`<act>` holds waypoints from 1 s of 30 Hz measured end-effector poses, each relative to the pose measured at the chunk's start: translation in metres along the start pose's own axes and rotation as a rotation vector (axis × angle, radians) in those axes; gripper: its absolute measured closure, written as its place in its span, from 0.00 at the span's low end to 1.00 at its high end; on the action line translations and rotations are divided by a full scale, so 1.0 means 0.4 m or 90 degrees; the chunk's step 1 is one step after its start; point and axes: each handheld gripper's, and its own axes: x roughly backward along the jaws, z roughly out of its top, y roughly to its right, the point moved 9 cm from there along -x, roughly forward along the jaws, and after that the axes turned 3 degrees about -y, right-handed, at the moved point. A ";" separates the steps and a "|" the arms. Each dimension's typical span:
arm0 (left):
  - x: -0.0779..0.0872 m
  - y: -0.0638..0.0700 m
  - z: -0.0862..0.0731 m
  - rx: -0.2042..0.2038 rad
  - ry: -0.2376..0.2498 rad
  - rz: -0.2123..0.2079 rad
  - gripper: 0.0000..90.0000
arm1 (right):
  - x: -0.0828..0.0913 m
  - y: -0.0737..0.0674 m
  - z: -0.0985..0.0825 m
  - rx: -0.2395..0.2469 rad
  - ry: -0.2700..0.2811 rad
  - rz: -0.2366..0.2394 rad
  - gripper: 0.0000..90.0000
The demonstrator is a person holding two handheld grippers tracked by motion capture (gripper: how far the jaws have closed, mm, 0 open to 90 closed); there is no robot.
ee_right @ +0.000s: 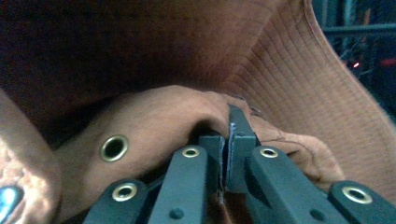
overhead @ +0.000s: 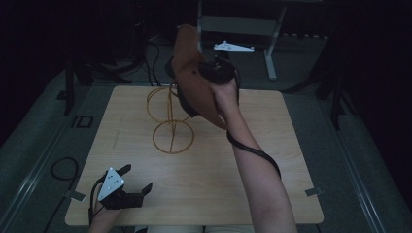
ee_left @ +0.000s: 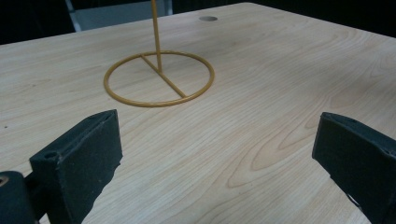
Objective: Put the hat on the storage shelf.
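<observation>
The right gripper is clamped tight on the brown hat, its jaws pinched together on a fold of the crown, as the right gripper view shows close up: soft suede-like felt bunched around the black jaws, a brass eyelet in the side, and a brim stitched in fine concentric rows. The hat hangs lifted off the table, its long side running from upper left down toward the forearm.

What the coming move turns on, as I judge it, is the wire hat stand: it sits just below and to the left of the held hat, its thin upright post rising from a flat ring base with a crossbar, and a second wire loop on top, all in a mustard-gold finish. The hat's hollow would need to come down over that top loop. The right hand is by far the nearer one.

The left gripper rests low at the near edge of the pale wooden table, jaws wide apart with nothing between them, pointing toward the stand's base and well apart from it.
</observation>
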 end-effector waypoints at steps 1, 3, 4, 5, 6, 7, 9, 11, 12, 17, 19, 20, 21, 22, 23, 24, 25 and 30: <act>0.001 -0.001 0.000 0.002 0.001 0.001 0.03 | -0.016 -0.011 -0.006 0.003 -0.006 0.007 0.97; 0.001 -0.002 -0.001 0.001 0.000 0.001 0.02 | -0.050 -0.035 -0.024 0.014 -0.032 0.018 0.97; 0.000 -0.002 -0.002 0.003 -0.001 0.001 0.02 | -0.061 -0.041 -0.032 0.015 -0.044 0.020 0.97; -0.001 -0.001 -0.003 0.006 -0.001 -0.003 0.03 | -0.076 -0.048 -0.043 0.016 -0.058 0.022 0.97; -0.002 -0.001 -0.004 0.007 -0.001 -0.003 0.03 | -0.089 -0.053 -0.052 0.022 -0.069 0.021 0.97; -0.003 0.000 -0.005 0.005 -0.003 -0.002 0.03 | -0.102 -0.058 -0.062 0.022 -0.083 0.021 0.97; -0.003 0.002 -0.005 0.005 -0.004 -0.006 0.03 | -0.125 -0.067 -0.079 0.028 -0.101 0.021 0.96; -0.004 0.003 -0.006 0.002 -0.004 -0.006 0.03 | -0.145 -0.076 -0.095 0.033 -0.121 0.023 0.96; -0.004 0.003 -0.005 0.003 -0.004 -0.007 0.02 | -0.154 -0.080 -0.101 0.035 -0.128 0.024 0.95; 0.000 -0.001 -0.002 0.009 0.003 -0.007 0.03 | -0.176 -0.097 -0.113 0.033 -0.134 0.046 0.84; 0.000 -0.002 -0.004 0.012 0.002 -0.006 0.03 | -0.185 -0.102 -0.122 0.047 -0.142 0.039 0.79; 0.000 -0.002 -0.004 0.011 0.001 -0.007 0.03 | -0.189 -0.106 -0.124 0.054 -0.142 0.038 0.75; -0.001 -0.001 -0.005 0.011 0.000 -0.009 0.03 | -0.191 -0.108 -0.125 0.054 -0.143 0.037 0.71; -0.001 -0.001 -0.006 0.012 -0.001 -0.008 0.03 | -0.195 -0.109 -0.126 0.058 -0.145 0.033 0.68; -0.002 -0.001 -0.005 0.012 0.000 -0.010 0.03 | -0.198 -0.111 -0.129 0.060 -0.149 0.029 0.65; -0.001 -0.001 -0.005 0.012 0.000 -0.011 0.03 | -0.200 -0.114 -0.131 0.064 -0.152 0.029 0.59; -0.001 -0.001 -0.004 0.013 0.001 -0.010 0.03 | -0.202 -0.117 -0.133 0.066 -0.153 0.030 0.51; -0.002 -0.002 -0.006 0.016 0.000 -0.010 0.03 | -0.209 -0.130 -0.140 0.109 -0.159 -0.015 0.24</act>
